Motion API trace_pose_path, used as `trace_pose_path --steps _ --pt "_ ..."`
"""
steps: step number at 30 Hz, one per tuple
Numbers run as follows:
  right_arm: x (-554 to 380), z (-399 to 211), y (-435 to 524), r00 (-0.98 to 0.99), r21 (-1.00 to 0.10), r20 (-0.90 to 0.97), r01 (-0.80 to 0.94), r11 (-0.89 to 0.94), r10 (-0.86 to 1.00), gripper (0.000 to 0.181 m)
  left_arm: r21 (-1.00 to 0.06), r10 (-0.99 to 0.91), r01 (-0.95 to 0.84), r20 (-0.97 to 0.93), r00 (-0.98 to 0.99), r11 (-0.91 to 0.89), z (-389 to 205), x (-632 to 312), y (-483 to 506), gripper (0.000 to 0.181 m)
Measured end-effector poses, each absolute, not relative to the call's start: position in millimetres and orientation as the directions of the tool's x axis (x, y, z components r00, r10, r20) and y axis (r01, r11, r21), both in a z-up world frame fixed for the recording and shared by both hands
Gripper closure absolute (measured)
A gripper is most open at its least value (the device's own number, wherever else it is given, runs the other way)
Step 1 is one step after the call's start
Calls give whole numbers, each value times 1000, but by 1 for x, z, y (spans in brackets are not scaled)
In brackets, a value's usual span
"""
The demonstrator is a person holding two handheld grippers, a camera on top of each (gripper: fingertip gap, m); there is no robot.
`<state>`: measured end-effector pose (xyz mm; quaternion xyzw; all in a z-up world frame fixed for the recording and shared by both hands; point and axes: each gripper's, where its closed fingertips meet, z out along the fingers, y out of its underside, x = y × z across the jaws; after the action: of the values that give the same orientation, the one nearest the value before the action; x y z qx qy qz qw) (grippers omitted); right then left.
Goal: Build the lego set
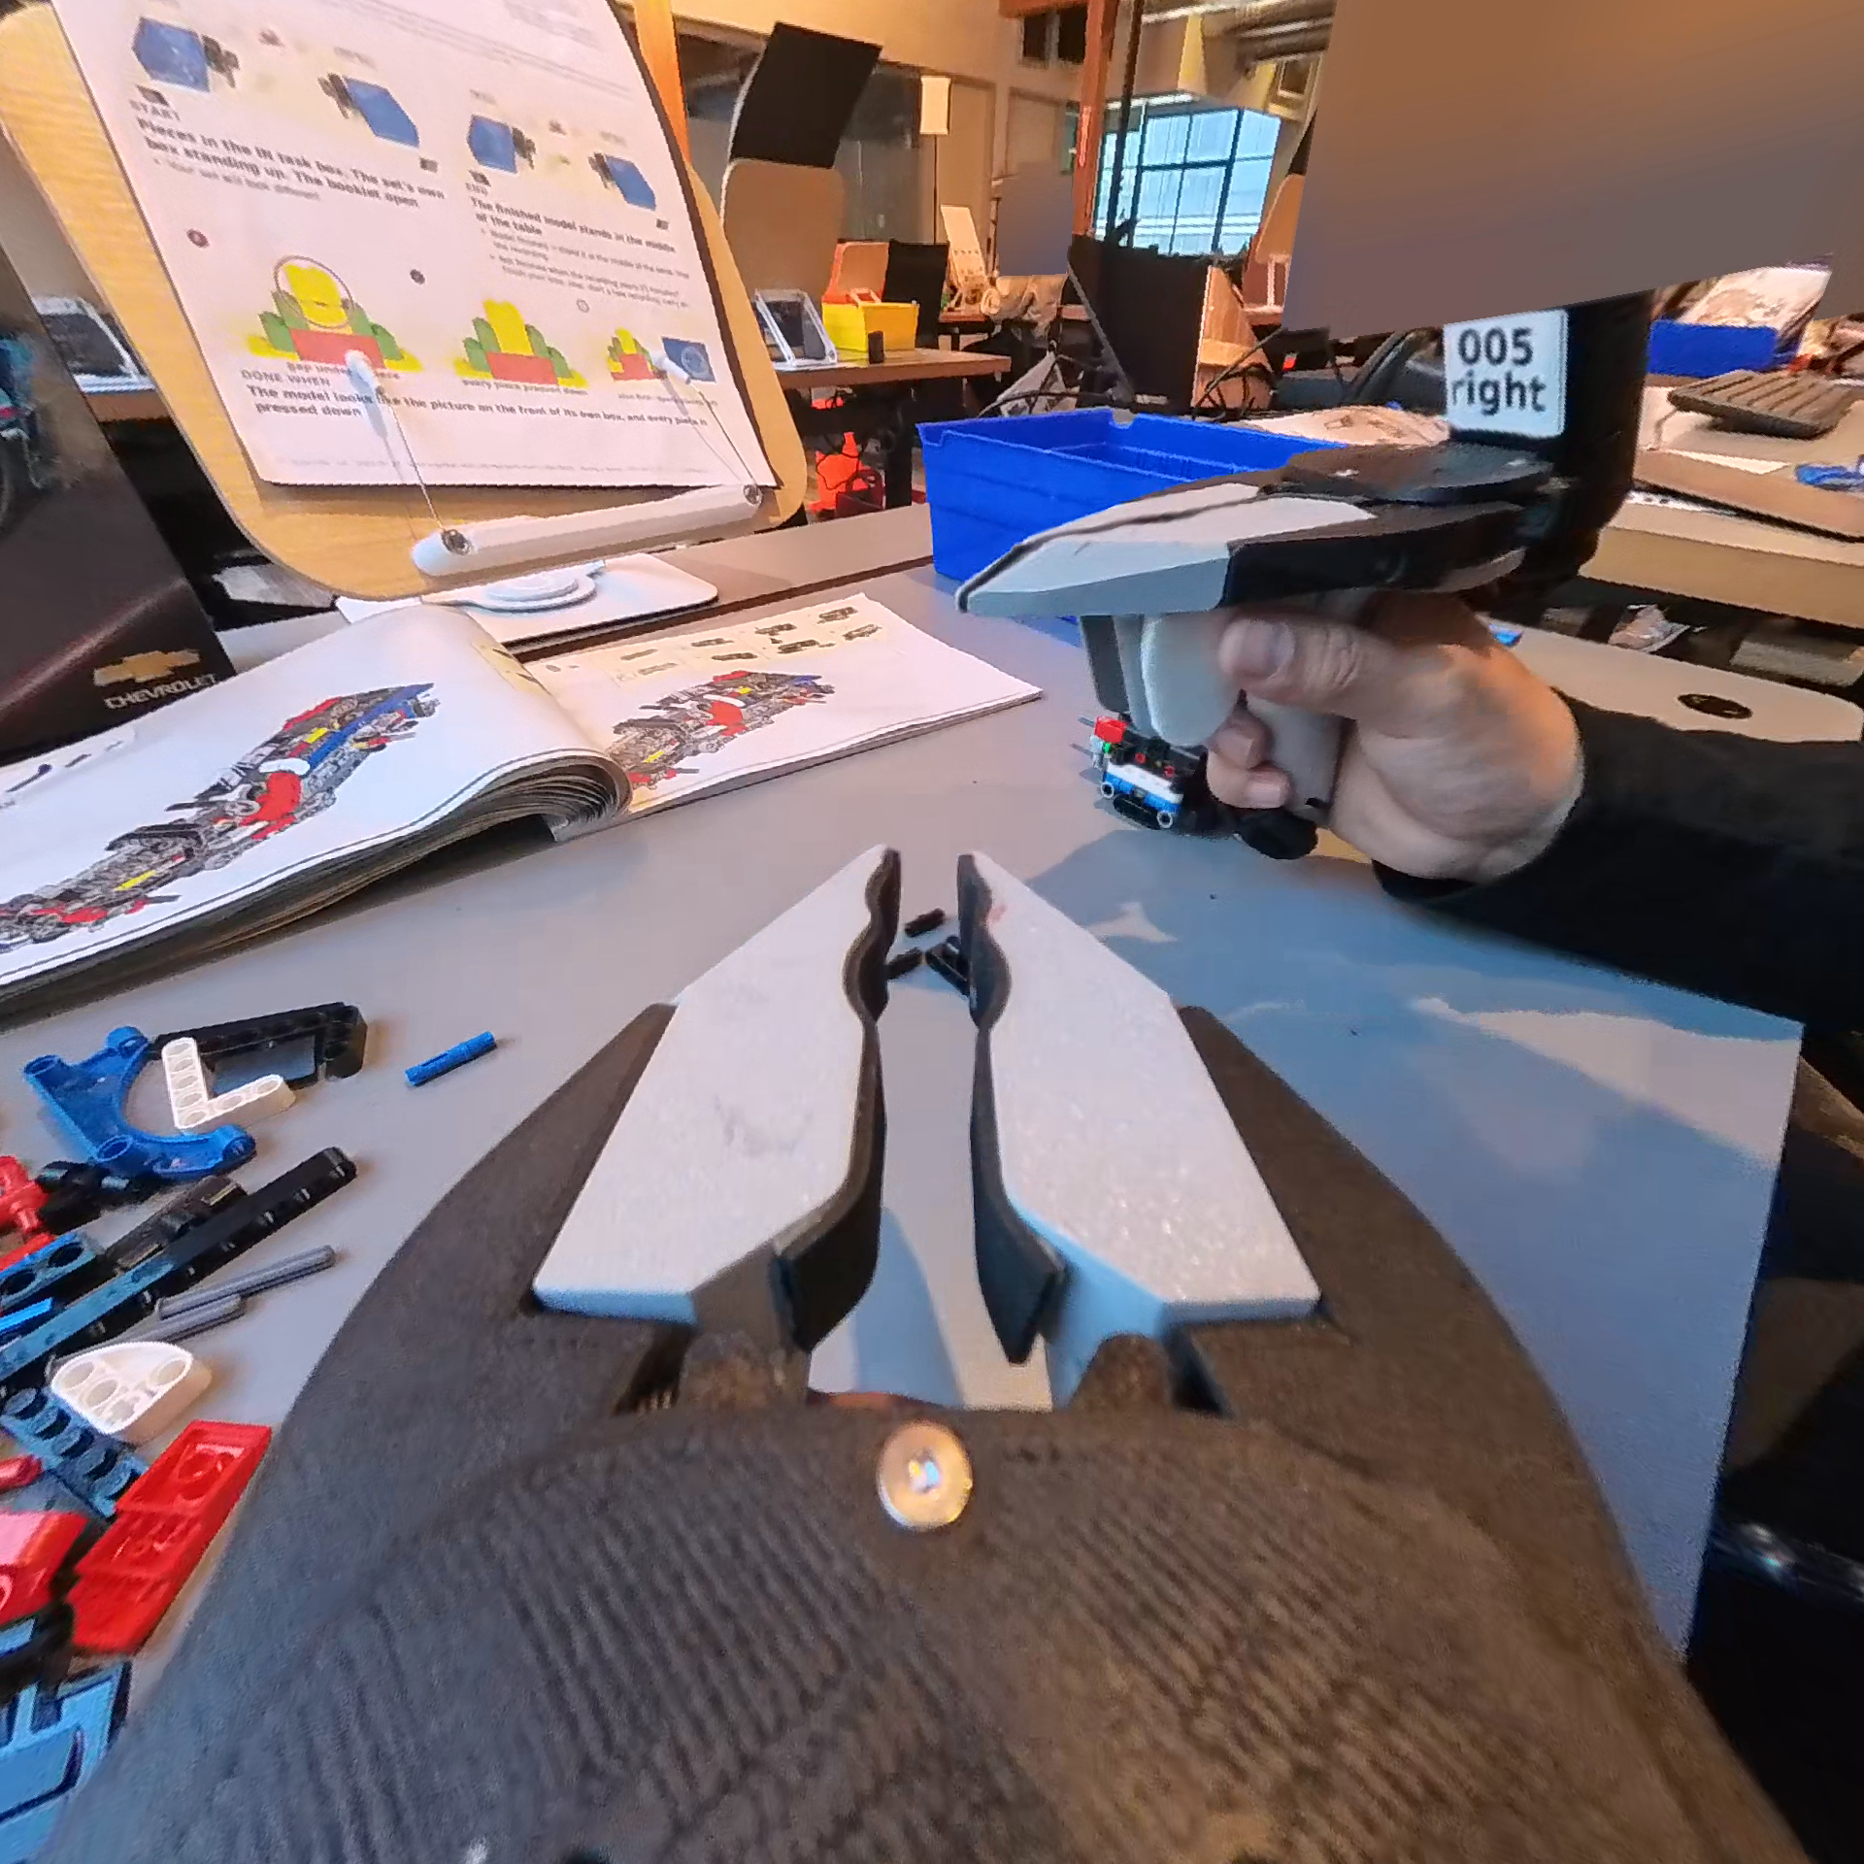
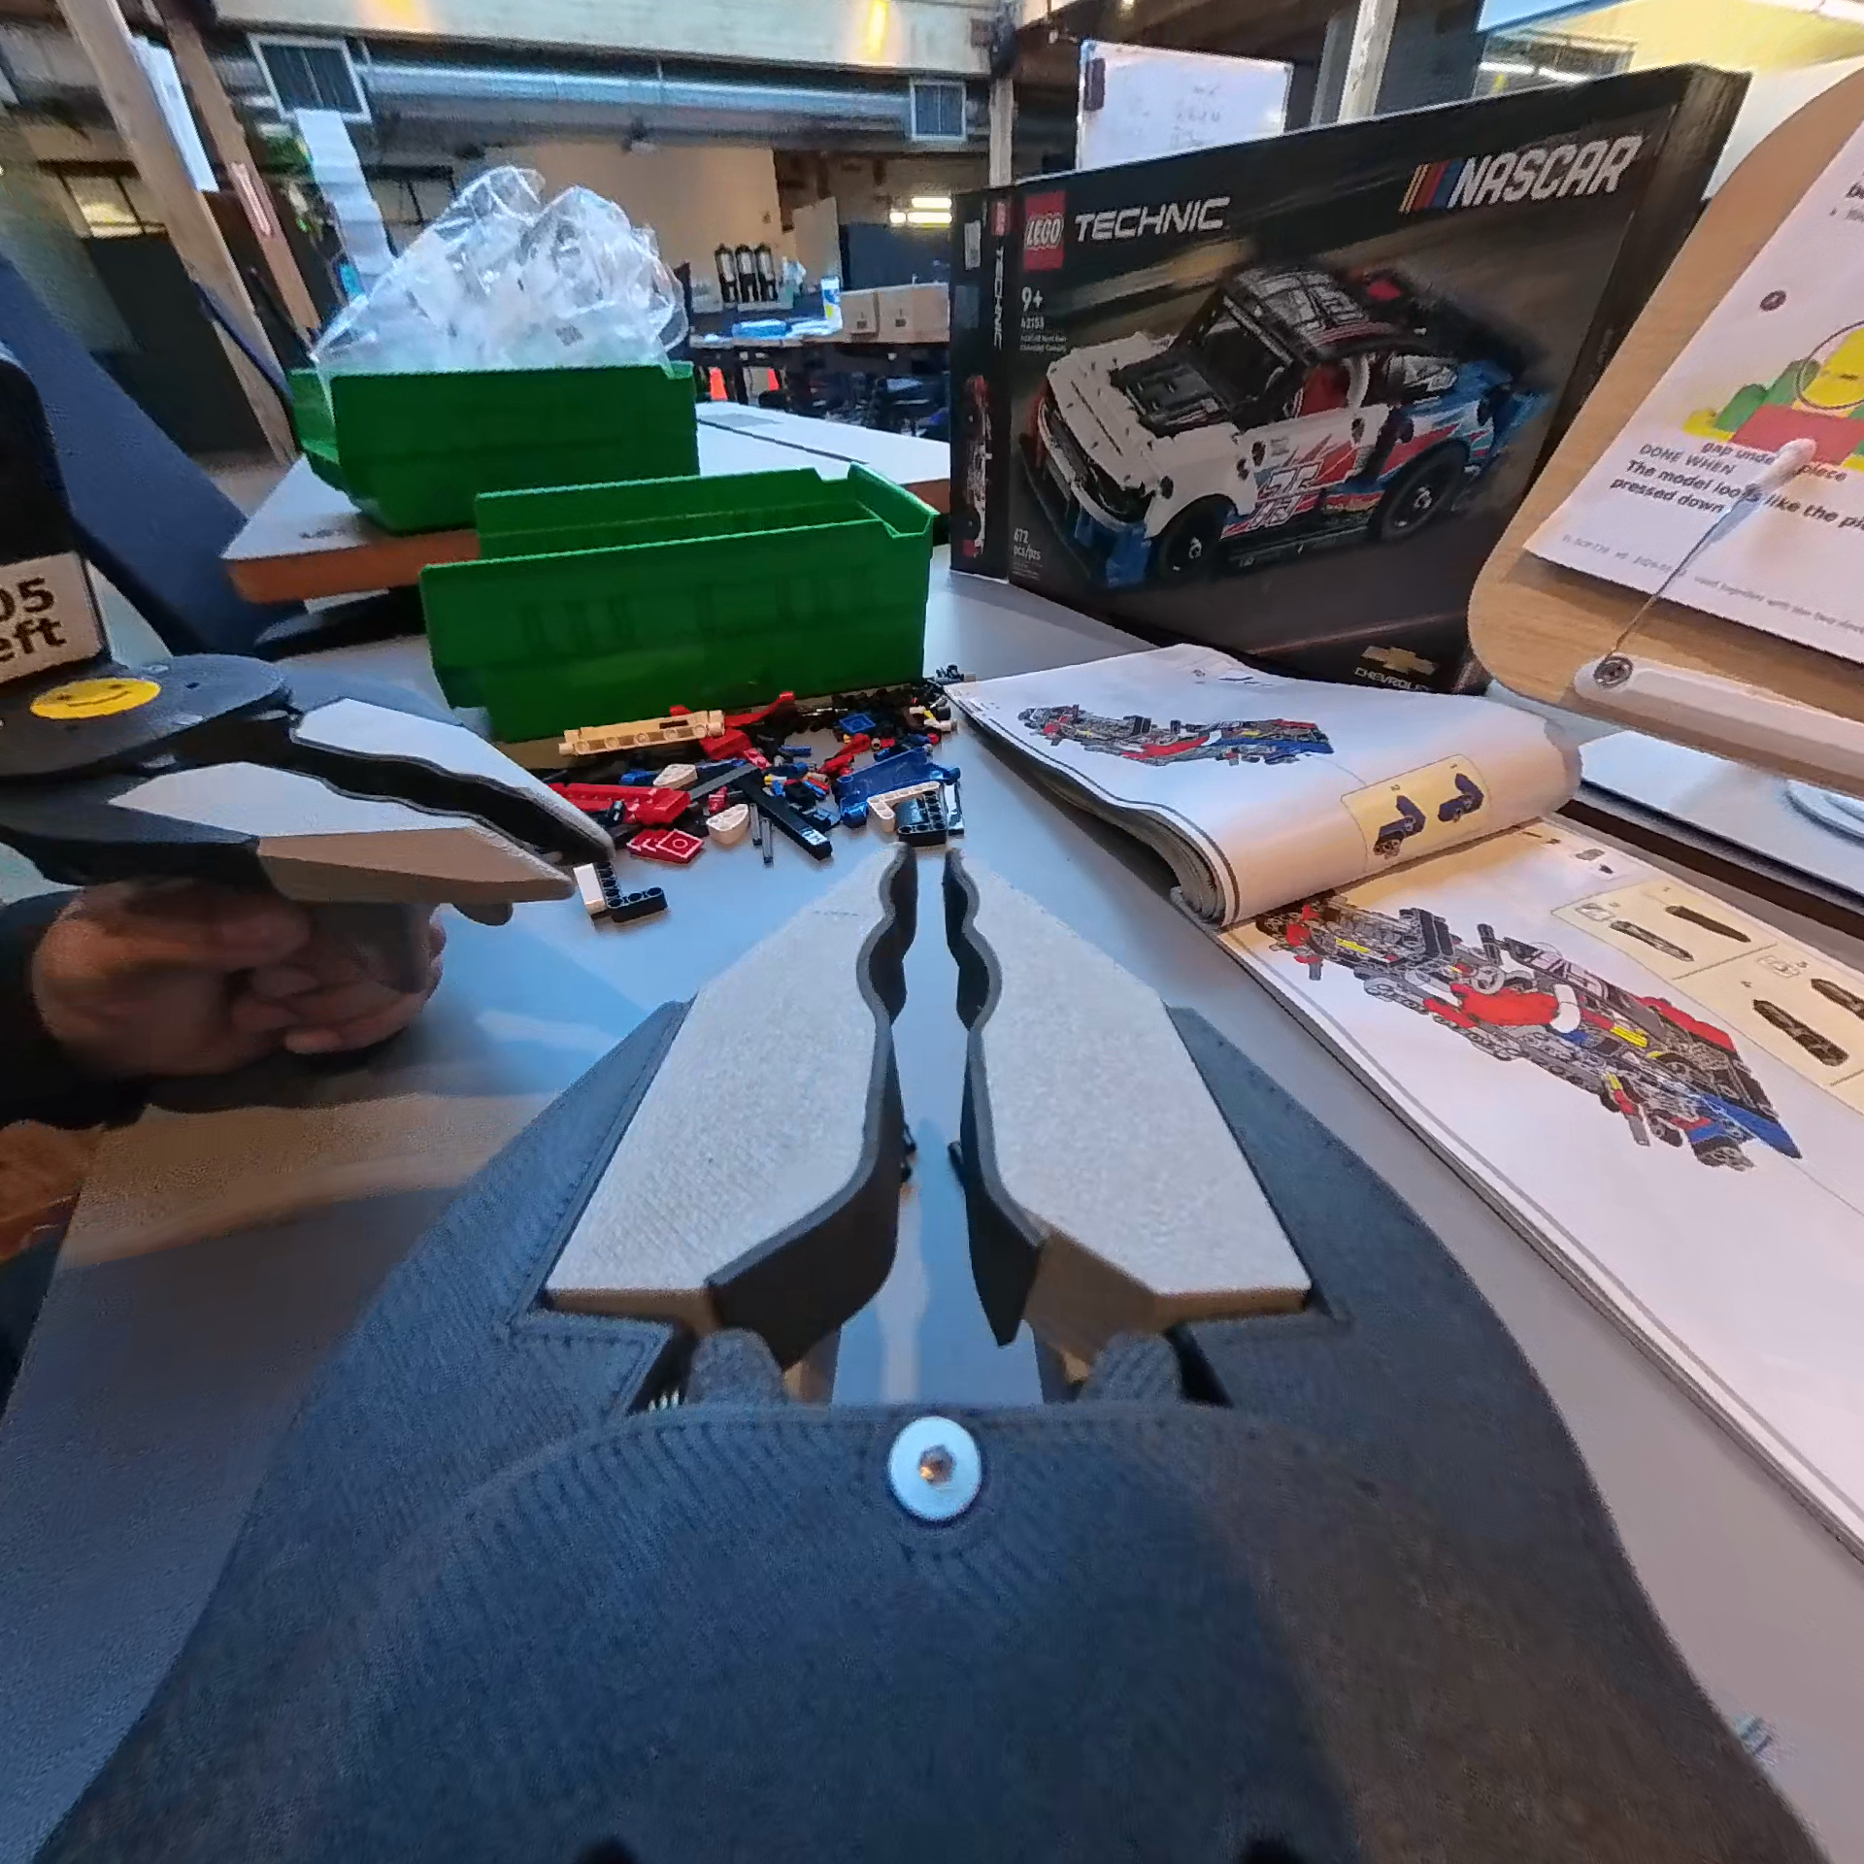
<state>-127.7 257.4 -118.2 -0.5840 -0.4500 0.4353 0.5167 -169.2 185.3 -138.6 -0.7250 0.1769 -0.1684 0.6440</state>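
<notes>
Both grippers empty, held above the grey table (image 1: 1311, 1059). Left gripper (image 1: 926, 888): jaws narrowly parted, nothing between them; a few small black pins (image 1: 933, 943) lie on the table past the tips. Right gripper (image 2: 930, 867): jaws nearly together, a thin gap at the tips, nothing pinched.

Task items: loose parts pile (image 2: 797, 777) sits in front of the near green bin (image 2: 676, 605), left of the open booklet (image 2: 1311, 797). Partly built model (image 1: 1145, 777) stands on the table behind the right hand (image 1: 1402, 736), mostly hidden. Set box (image 2: 1311, 373) upright behind the booklet.

Step in hand, my read: picking the next piece, likely the pins ahead of the left gripper. To do it well I would check the booklet's parts callout first, lower the left tips squarely over one pin, and take it across its length so it cannot roll or flick out. The right gripper should steady the model before anything is pressed in.

Containers:
- Near green bin: inside not visible.
- Far green bin (image 2: 504, 444): crumpled clear bags (image 2: 504, 272) heaped above the rim.
- Blue bin (image 1: 1059, 484): contents not visible from this angle.
</notes>
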Motion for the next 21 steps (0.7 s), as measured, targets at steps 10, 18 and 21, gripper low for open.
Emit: trace_pose_path --steps 10,18,21 --pt "-133 -119 246 166 -993 -59 96 -76 984 181 -992 -454 -43 16 891 -119 -140 -171 187 173" --pt "-132 -120 247 175 -991 -55 111 -76 983 181 -990 -445 -50 15 895 -134 -142 -172 189 173" --pt "-134 -124 248 175 -989 -58 125 -80 983 181 -990 -442 -44 19 897 -133 -142 -173 189 173"
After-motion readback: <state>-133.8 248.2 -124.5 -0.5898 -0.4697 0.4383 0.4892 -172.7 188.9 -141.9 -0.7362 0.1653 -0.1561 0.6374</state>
